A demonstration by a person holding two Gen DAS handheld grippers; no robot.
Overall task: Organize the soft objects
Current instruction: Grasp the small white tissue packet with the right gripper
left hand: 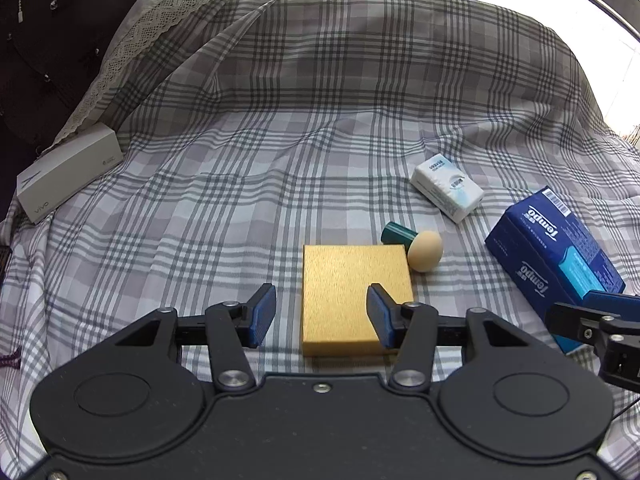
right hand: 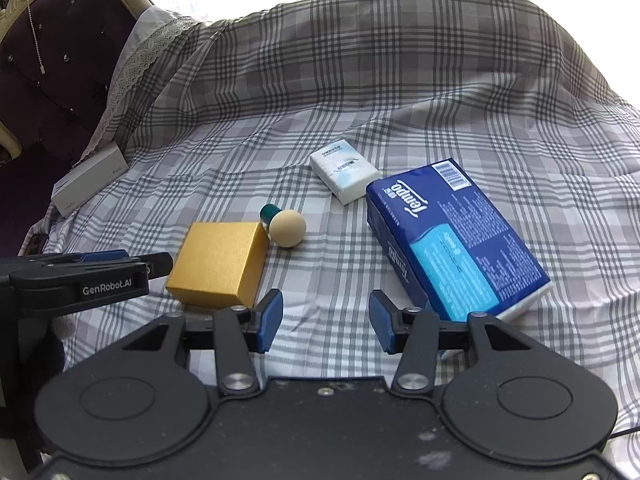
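Note:
On the plaid bedcover lie a gold box (left hand: 352, 292) (right hand: 218, 264), a beige sponge ball with a green handle (left hand: 425, 250) (right hand: 286, 227), a small white tissue pack (left hand: 447, 187) (right hand: 345, 171) and a big blue Tempo tissue pack (left hand: 554, 254) (right hand: 452, 240). My left gripper (left hand: 322, 316) hovers open over the near side of the gold box, nothing between its pads. My right gripper (right hand: 326, 322) is open above bare cloth between the gold box and the blue pack. Each gripper shows at the edge of the other's view.
A white vivo box (left hand: 68, 172) (right hand: 90, 182) rests at the far left by a lace-edged pillow (left hand: 160, 24). A dark padded headboard (right hand: 60, 52) stands behind it. The cover rises in a hump at the back; bright windows lie beyond.

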